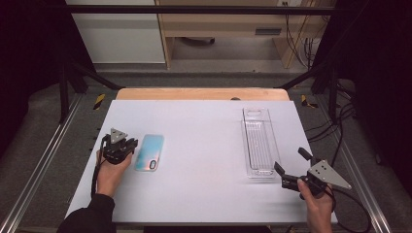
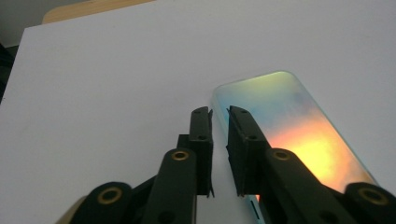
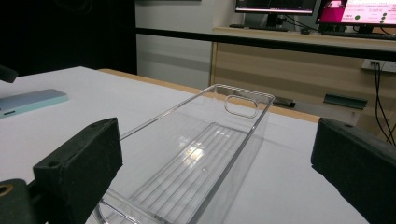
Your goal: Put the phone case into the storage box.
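The left tongs (image 2: 219, 112) have their black jaws drawn almost together over the near left edge of a flat, rounded-corner phone with an iridescent blue-to-orange back (image 2: 299, 135). One jaw sits above the bare white surface and the other overlaps the phone's rim; whether the pads actually pinch that rim cannot be told, since a narrow gap shows between the tips. In the high view these left tongs (image 1: 127, 145) lie just beside the phone (image 1: 149, 152), with the person's left hand (image 1: 109, 174) behind them and a dark sleeve at the bottom edge.

The right tongs (image 1: 291, 167) are spread wide, holding nothing. They point at the near end of a long, clear plastic tray with a ribbed floor and a cut-out handle (image 1: 259, 141). In the right gripper view the tray (image 3: 205, 149) lies between the two parted jaws, apart from both.

Phone and tray lie well apart on the white worktop (image 1: 204, 131), phone to the left, tray to the right.
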Tool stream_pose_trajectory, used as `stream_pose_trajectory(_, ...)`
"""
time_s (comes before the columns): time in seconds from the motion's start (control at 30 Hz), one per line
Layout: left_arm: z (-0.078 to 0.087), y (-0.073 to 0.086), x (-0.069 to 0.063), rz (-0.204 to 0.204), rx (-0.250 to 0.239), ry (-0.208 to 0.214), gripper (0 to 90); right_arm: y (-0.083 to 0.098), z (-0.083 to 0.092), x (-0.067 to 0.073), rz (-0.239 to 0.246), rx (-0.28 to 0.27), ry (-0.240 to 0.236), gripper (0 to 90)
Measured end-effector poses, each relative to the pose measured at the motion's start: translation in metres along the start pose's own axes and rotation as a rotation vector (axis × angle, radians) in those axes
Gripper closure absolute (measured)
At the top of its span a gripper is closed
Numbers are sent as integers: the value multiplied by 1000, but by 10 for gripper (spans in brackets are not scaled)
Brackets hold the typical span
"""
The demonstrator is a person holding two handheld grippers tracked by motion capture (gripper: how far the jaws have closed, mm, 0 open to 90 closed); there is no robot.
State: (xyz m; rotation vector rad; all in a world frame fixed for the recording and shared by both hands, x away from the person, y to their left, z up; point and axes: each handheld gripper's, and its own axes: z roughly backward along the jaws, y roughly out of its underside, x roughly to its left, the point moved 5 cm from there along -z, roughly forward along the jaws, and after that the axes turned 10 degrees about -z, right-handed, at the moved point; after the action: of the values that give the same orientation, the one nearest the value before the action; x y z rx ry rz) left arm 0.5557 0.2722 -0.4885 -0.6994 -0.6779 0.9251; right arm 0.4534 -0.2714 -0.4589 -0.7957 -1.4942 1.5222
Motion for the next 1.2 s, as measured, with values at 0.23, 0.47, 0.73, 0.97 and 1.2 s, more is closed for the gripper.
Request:
stream_pose_trajectory(0.23,-18,3,2,-5,70,9,900,1,0,0,14,5,2,23)
stream_pose_trajectory(0.47,-34,2,3,-15,104,15,900,1,0,1,23,7,4,24)
stream_pose_trajectory(0.73,-39,4,4,-3,99,27,900,1,1,1,24,13,3,24)
stream_pose_trajectory(0.97,-40,2,1,0,93,49,900,2,0,1,21,17,2,24)
stream_pose_trajectory(1.2,-41,2,-1,10,84,71,900,2,0,1,23,22,2,25)
